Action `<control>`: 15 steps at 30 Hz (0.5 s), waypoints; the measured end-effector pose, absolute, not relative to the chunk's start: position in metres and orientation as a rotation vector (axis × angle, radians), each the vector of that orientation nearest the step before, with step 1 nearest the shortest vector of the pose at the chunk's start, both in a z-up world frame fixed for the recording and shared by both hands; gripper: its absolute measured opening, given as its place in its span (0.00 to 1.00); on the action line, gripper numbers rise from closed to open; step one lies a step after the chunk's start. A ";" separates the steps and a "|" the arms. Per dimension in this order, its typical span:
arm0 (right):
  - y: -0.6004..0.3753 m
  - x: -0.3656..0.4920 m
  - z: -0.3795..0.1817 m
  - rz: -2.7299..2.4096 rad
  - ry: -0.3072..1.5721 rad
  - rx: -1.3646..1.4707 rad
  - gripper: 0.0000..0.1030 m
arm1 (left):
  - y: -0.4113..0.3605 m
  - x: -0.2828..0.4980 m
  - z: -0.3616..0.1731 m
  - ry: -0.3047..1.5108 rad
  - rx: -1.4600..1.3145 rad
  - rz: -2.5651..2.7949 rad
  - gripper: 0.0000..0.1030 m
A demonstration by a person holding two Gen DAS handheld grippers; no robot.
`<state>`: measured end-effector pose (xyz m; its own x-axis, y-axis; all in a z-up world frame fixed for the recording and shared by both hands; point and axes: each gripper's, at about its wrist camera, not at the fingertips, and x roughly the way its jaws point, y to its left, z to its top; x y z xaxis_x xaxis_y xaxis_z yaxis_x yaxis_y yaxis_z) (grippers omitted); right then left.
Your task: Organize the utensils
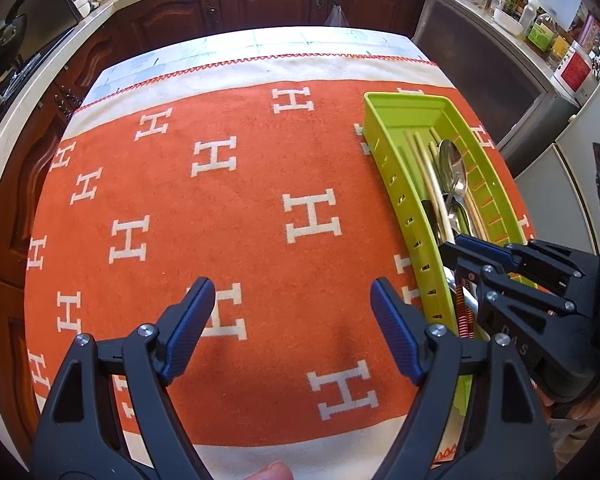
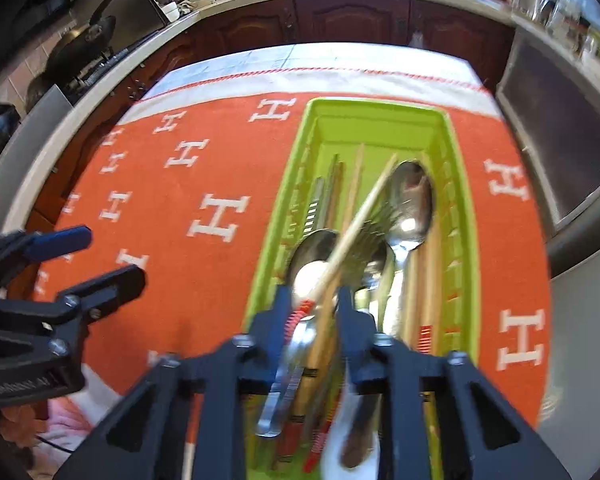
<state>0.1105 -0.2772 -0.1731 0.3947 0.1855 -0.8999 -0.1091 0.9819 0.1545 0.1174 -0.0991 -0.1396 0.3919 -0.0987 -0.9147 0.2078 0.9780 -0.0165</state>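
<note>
Orange H-patterned cloth (image 1: 240, 208) over kitchen table, green tray (image 2: 466, 240) of spoons (image 2: 412, 200) and chopsticks at its right; left gripper (image 1: 292, 332) spread wide, grasping nothing; right gripper (image 2: 314, 300) parted around one tilted chopstick (image 2: 356, 228) inside tray, grip unclear.

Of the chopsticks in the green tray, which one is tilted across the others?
The pale chopstick with the red-banded end, running diagonally over the spoons from between the right tongs; the other chopsticks lie lengthwise along the tray.

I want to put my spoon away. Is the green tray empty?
No. The tray already holds spoons and chopsticks, lying lengthwise.
</note>
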 end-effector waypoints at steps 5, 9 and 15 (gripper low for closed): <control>-0.285 0.115 -0.177 0.176 1.183 0.178 0.06 | -0.096 0.115 -0.137 1.145 0.103 -0.192 0.76; -0.294 0.116 -0.176 0.138 1.185 0.213 0.06 | -0.088 0.115 -0.136 1.144 0.090 -0.181 0.76; -0.309 0.109 -0.166 0.086 1.178 0.221 0.06 | -0.075 0.113 -0.135 1.142 0.068 -0.164 0.76</control>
<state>0.1088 -0.3089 -0.1662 0.3827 0.1819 -0.9058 0.0488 0.9751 0.2164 0.1134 -0.0747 -0.1352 0.4051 -0.0950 -0.9093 0.1647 0.9859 -0.0297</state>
